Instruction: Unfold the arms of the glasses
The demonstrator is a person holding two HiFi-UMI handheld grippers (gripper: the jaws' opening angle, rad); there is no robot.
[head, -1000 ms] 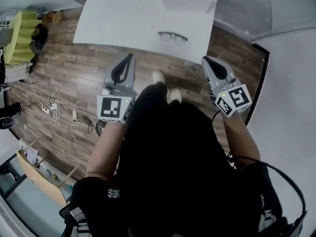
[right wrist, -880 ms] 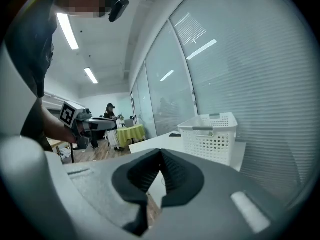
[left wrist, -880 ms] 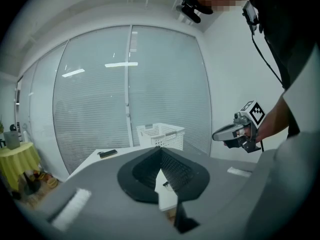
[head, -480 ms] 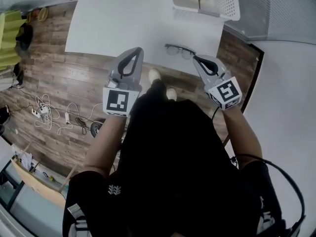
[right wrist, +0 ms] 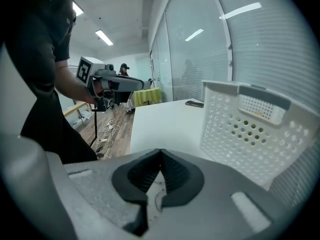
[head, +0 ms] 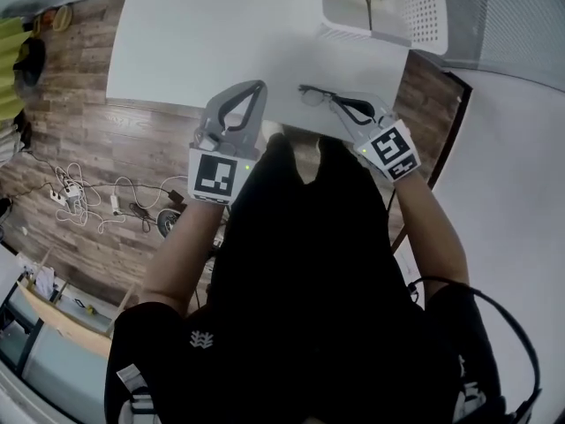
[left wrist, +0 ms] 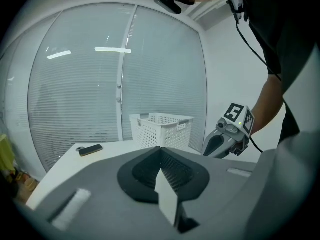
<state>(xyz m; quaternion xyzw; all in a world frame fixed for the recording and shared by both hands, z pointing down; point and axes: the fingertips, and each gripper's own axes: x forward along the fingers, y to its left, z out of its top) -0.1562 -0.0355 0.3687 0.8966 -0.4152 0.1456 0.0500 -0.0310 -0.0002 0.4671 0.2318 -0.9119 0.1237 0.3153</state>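
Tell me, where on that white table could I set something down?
The table is bare across its left and middle, from the left edge to the basket; only a phone lies near the far side. Crowded: the right front corner, with glasses, the right claw beside them and the basket just behind.

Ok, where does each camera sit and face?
Head view: on the person's head, looking down at table, glasses, left gripper, right gripper; left arm, right arm, torso show.
Left gripper view: on the left gripper, facing basket over shut jaws; right arm shows.
Right gripper view: on the right gripper, facing across table; left arm shows.
Shared: basket.
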